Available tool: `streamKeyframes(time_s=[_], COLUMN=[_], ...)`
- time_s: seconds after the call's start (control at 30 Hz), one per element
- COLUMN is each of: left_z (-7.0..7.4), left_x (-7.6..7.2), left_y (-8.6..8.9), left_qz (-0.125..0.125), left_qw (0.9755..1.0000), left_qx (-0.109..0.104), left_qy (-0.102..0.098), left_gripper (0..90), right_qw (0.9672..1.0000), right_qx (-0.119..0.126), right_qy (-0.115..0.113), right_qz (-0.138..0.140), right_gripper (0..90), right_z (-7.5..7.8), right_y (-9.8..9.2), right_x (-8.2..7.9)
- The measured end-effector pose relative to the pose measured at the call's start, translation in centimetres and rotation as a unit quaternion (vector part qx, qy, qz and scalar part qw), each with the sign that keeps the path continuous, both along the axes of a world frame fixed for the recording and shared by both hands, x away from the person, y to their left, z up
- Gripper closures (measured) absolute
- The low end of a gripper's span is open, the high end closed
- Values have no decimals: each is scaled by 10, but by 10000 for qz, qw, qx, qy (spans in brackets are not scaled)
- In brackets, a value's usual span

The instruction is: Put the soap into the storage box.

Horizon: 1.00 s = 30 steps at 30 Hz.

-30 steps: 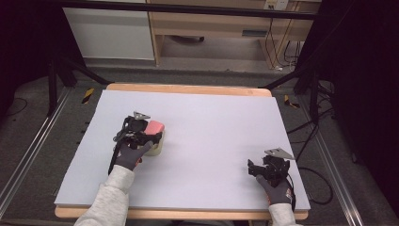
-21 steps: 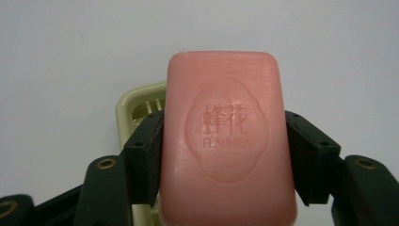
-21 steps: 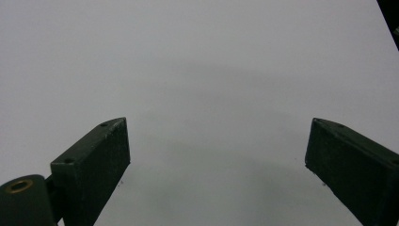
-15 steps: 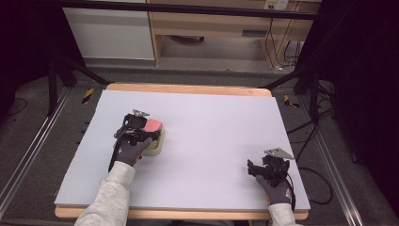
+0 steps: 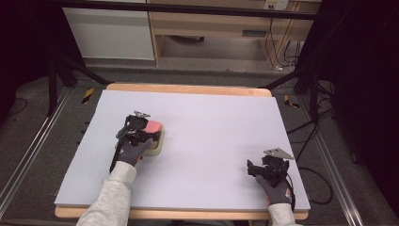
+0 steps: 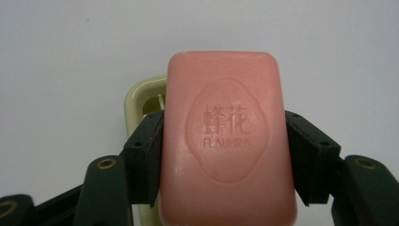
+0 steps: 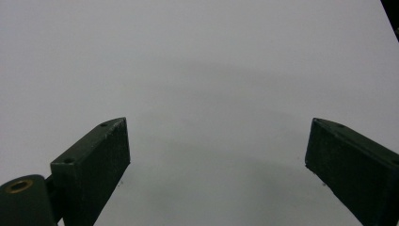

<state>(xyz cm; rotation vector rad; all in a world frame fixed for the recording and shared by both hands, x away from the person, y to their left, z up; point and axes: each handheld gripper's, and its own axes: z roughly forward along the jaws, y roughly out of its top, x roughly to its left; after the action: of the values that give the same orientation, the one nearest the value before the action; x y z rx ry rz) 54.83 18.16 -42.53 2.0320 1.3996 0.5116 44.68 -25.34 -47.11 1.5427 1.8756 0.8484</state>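
Soap bar (image 6: 228, 136) clamped in left gripper (image 6: 226, 160) over pale dish (image 6: 141, 101).
Risk: slick soap slipping from jaws, missing dish. Right gripper (image 7: 216, 155) jaws wide, idle on table (image 5: 211, 127).

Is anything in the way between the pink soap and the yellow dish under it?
Nothing visible is. The left claw grips the pink soap by its sides, right over the yellow dish, whose rim peeks out behind it. How close they are cannot be told.

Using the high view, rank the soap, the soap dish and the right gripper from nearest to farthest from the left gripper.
1. Soap: clamped in the left gripper.
2. Soap dish: directly beneath the soap.
3. Right gripper: far across the table, near its front right corner.
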Motion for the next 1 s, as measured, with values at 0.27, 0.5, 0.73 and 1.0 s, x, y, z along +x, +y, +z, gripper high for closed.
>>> streamKeyframes(time_s=[0.27, 0.5, 0.73, 1.0], left_z=[-9, -14, -17, -21], left_x=[1, 2, 2, 3], left_y=[3, 2, 3, 3], left_qz=[61, 49, 70, 87], left_qw=[10000, 9999, 9999, 9998], left_qx=[25, 41, 39, 47], left_qy=[75, 102, 132, 143], left_gripper=[374, 374, 374, 374], right_qw=[10000, 10000, 10000, 10000], right_qx=[-2, -3, -3, -1], right_qy=[2, 5, 7, 7], right_qz=[-2, 1, -1, -7], right_gripper=[73, 73, 73, 73], right_z=[0, 0, 0, 0], right_y=[0, 0, 0, 0], right_x=[0, 0, 0, 0])
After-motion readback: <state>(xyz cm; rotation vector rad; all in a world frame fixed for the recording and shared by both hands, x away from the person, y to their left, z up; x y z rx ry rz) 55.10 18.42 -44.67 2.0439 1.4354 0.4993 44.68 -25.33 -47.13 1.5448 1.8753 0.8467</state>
